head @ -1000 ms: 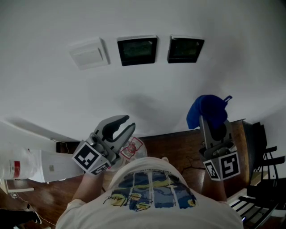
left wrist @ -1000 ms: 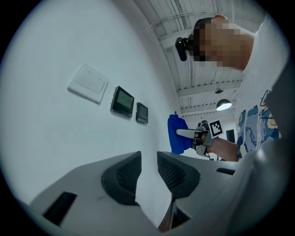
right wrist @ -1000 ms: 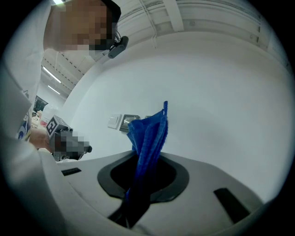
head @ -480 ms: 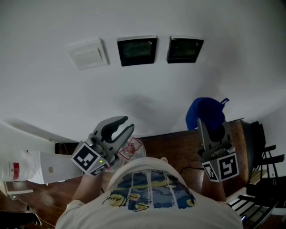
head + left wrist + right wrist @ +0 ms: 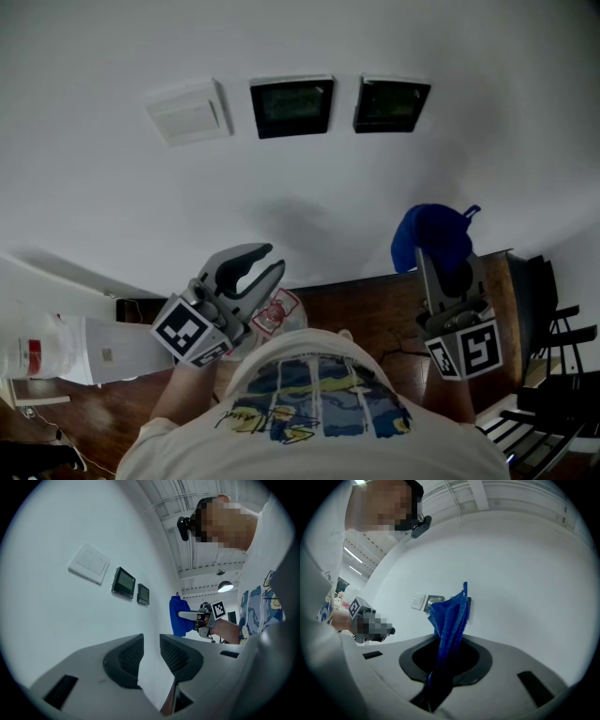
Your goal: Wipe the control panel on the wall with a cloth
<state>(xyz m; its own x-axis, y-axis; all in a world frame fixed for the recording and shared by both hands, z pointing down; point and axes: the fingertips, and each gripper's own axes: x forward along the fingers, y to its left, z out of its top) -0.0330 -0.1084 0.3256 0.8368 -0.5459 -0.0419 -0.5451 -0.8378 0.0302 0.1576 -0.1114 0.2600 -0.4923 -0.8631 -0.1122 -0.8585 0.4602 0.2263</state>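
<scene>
Paint, smooth and white, covers the wall (image 5: 112,187) that fills most of the head view. It meets a dark brown wooden floor (image 5: 375,309) below. High on the wall hang two dark, glossy square control panels side by side, the left panel (image 5: 292,106) and the right panel (image 5: 391,103). A white rectangular plastic switch plate (image 5: 188,111) sits just left of them.

The soft, bunched blue cloth (image 5: 431,234) is pinched fast in the right tongs (image 5: 441,261), well below the panels and clear of them. The grey moulded left tongs (image 5: 265,260) have ribbed pads (image 5: 129,654) and stand slightly apart with nothing between.

Against half a second ago, both tongs and the cloth sit almost where they were.

A black metal chair (image 5: 553,319) stands at the right edge. The left gripper view shows a round ceiling lamp (image 5: 225,587).
</scene>
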